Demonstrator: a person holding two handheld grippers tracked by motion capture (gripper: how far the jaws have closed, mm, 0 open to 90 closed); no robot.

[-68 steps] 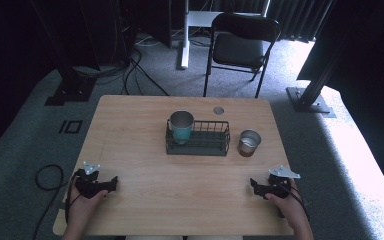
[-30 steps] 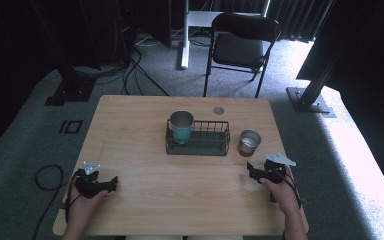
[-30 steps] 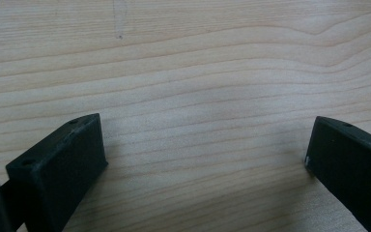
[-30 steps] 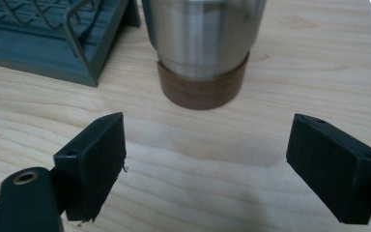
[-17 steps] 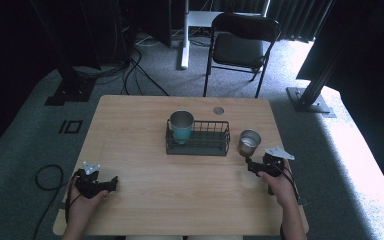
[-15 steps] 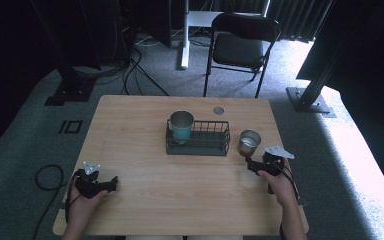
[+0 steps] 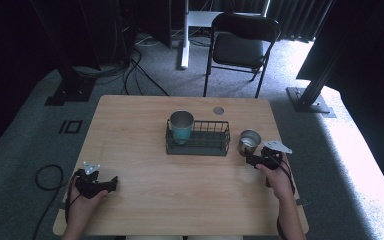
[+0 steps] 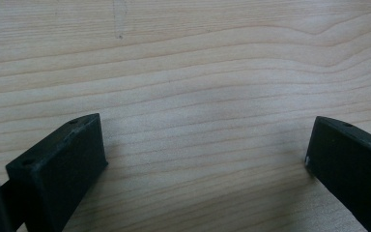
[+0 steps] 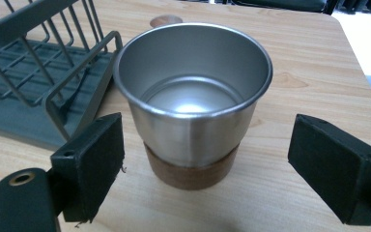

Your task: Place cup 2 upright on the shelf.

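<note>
Standing upright in the left end of a dark wire rack [image 7: 198, 142] at mid-table: a teal cup [image 7: 181, 126] with a steel rim. Just right of the rack, directly on the wood: a steel cup [image 9: 193, 96] with a brown base band, empty and open-mouthed. Beneath them, a pale wooden table [image 7: 145, 120] with a small round disc [image 7: 218, 110] near its far edge; beyond, grey carpet, a black folding chair [image 7: 242, 42], loose cables and dark curtains. Hovering at the steel cup, right gripper [image 9: 207, 159], jaws spread wide to either side of it, touching neither wall. Resting at the near-left corner, left gripper [image 8: 203, 159], jaws equally wide apart over bare wood, holding nothing.
</note>
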